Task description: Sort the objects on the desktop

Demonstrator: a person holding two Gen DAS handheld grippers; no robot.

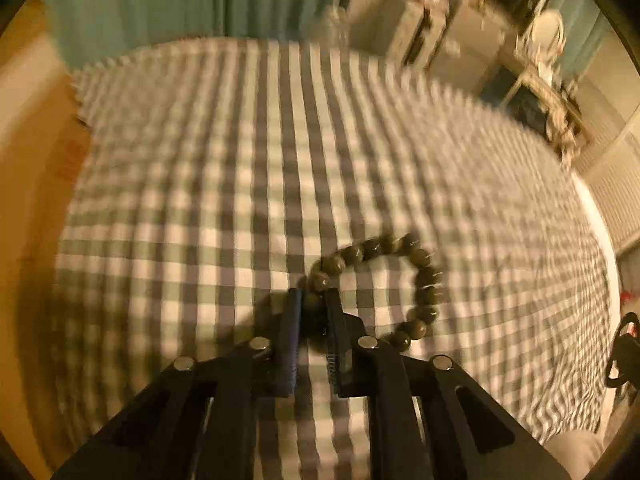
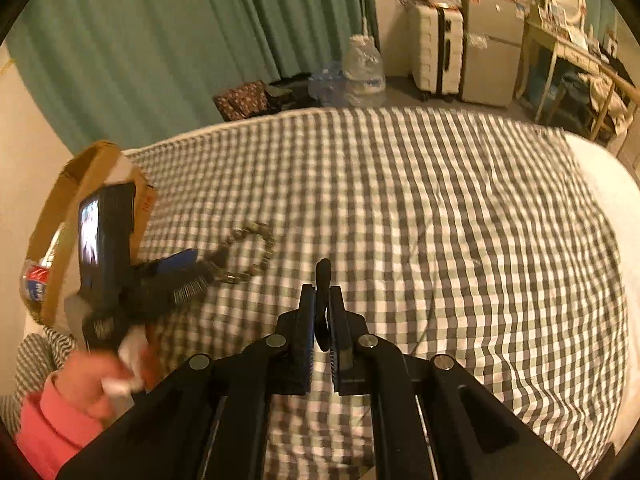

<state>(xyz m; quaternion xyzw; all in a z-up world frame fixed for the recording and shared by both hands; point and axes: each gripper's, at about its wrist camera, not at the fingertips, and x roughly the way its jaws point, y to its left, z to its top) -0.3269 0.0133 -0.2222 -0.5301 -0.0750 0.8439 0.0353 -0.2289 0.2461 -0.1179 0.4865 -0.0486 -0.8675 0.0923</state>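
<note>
Left wrist view: the left gripper (image 1: 314, 300) has its fingers nearly closed on one side of a bracelet (image 1: 380, 288) of dark green beads, the rest of the loop hanging free to the right above the checked bedspread (image 1: 240, 160); the frame is smeared with motion, so whether the beads touch the cloth cannot be told. An orange-brown surface fills the left edge, too blurred to identify. Right wrist view: the right gripper (image 2: 322, 300) is pinched almost shut on a thin black curved object (image 2: 323, 276), perhaps a hook or clip, held over the near middle of the bedspread (image 2: 400, 200). Toward the bed's left edge the left gripper (image 2: 200, 276) shows with the bracelet (image 2: 252, 252) in its fingers, just beside an open cardboard box (image 2: 80, 184) with something red and blue inside. A hand (image 2: 96, 376) in a pink sleeve grips the left tool. The step in hand appears to be carrying the bracelet to the box; the next move likely calls for bringing the loop over the box's rim before the fingers let go, so the beads do not snag on the cardboard.
</note>
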